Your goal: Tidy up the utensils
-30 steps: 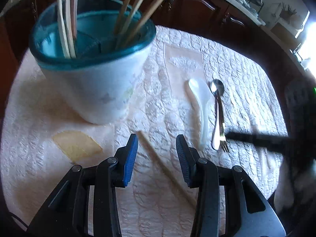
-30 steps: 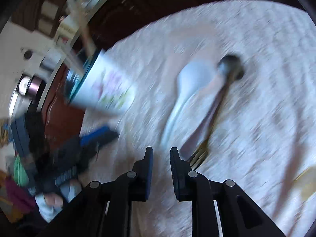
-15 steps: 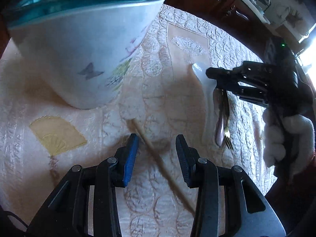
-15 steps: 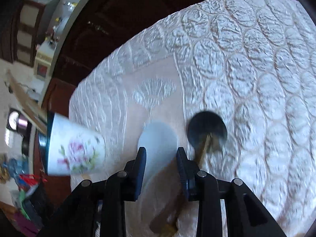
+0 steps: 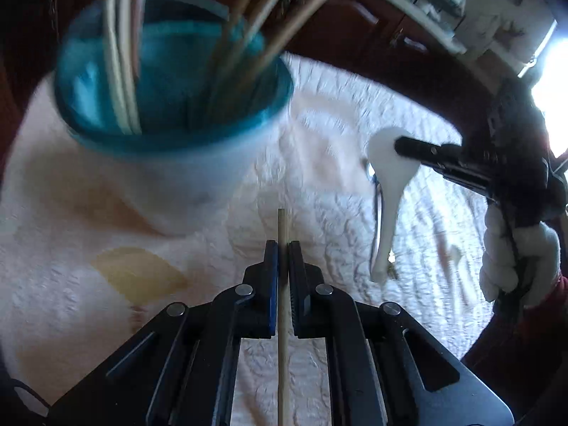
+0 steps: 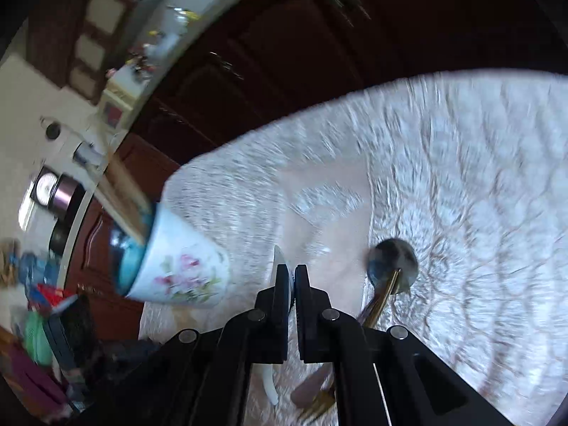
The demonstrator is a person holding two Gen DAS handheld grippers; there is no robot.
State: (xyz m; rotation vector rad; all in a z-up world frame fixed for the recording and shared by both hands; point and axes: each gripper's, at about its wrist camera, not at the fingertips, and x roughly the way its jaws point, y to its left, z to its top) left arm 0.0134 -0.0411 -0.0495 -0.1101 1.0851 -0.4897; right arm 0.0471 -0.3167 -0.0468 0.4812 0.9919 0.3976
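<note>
Both wrist cameras looked steeply down along their grippers, close above the tablecloth [image 5: 319,135]. Both views shared the cup [image 5: 198,163] and white spoon [image 5: 387,191].

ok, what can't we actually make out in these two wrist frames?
- Left wrist: dividers and floor inside the holder are lost to motion blur, so a free slot is unreadable.
- Left wrist: chopstick in the left gripper runs off the bottom edge.
- Right wrist: white spoon is seen edge-on in the right gripper; its fingers hide the bowl.
- Right wrist: fork tines are blurred, partly behind the gripper body.
</note>
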